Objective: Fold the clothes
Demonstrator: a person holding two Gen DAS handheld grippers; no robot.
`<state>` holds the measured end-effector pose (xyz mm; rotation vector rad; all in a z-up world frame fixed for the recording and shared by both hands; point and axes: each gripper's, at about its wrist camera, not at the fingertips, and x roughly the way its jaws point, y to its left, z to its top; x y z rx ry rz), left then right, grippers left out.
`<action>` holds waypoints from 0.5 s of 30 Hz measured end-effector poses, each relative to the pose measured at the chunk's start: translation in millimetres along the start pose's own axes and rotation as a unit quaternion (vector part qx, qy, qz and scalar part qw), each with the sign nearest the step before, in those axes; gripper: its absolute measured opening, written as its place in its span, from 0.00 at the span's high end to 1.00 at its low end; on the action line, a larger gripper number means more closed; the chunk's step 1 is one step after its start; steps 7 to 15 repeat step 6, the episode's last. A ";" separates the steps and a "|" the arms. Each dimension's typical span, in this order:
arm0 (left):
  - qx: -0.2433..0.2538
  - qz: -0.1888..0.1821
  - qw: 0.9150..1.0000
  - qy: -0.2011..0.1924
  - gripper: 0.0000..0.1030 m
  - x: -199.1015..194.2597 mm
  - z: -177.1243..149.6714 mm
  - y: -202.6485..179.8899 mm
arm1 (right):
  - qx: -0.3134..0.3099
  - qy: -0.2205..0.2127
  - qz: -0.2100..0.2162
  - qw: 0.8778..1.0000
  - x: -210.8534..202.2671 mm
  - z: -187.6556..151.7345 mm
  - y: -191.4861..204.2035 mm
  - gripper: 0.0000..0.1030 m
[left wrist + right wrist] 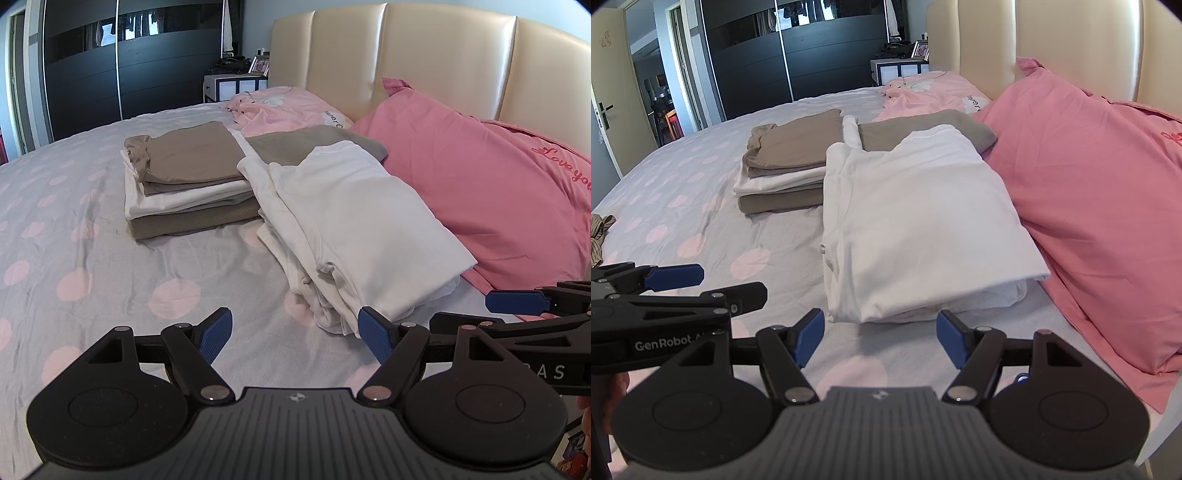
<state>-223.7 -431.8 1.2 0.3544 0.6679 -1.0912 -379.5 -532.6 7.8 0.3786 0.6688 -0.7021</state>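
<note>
bare bedsheet (713,236) lies open leftward; folded white garment (916,221) and pink pillow (1100,206) probably block the right.

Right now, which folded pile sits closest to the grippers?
The white folded garment beside the pink pillow; its near edge lies just ahead of both open grippers. The tan-and-white stack sits farther back, to its left.

A pink pillow (1100,206) lies right, against a cream headboard (424,55). A dark wardrobe (129,66) fills the upper left, a nightstand (232,86) beside it.
</note>
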 end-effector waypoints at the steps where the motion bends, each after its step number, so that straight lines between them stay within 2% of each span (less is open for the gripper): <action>1: 0.000 0.000 1.000 0.000 0.28 -0.1 -0.2 -0.2 | 0.000 0.000 0.000 1.000 -0.2 -0.1 0.3 0.32; 15: -0.001 0.000 1.000 0.000 0.28 -0.3 -0.6 -1.3 | -0.001 0.000 0.001 1.000 0.1 0.1 1.6 0.32</action>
